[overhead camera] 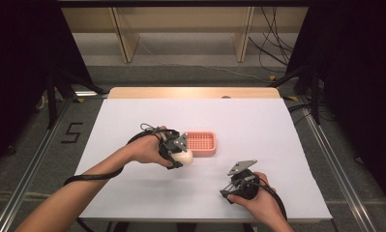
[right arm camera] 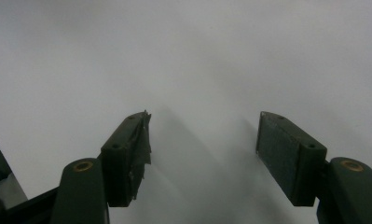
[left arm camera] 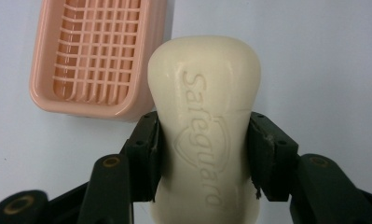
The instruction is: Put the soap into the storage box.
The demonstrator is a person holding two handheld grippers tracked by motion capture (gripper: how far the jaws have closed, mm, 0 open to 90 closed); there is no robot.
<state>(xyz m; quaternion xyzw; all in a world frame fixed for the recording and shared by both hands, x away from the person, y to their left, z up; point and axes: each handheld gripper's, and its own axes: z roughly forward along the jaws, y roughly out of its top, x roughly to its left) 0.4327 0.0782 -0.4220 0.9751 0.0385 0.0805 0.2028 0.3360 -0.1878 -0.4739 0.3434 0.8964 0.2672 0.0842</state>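
Clamped from both sides: pads of the left gripper pressed flat on the two long flanks of a cream soap bar, one pad at 9 o'clock of the bar's waist, the other at 3 o'clock. Held about halfway along its length, with the broad rounded end jutting past the pad tips toward 12 o'clock and the near end running down between the jaws toward 6 o'clock. Embossed lettering faced up at the camera, reading along the bar. Carried clear of the white table, tilted little if at all.

Just beyond the bar's rounded end, at about 11 o'clock in the left gripper view, lay a pink soap dish with a slotted grid floor; whether bar and dish touched could not be told from there. Seen from the high view, the same left gripper sat near the table's middle, soap bar at its tip, pink soap dish close by at roughly 2 o'clock of it.

Farther out, at about 4 o'clock from the soap, rested the right gripper, well apart from both. Stood spread wide in the right gripper view, right gripper pads apart, bare white table between them.
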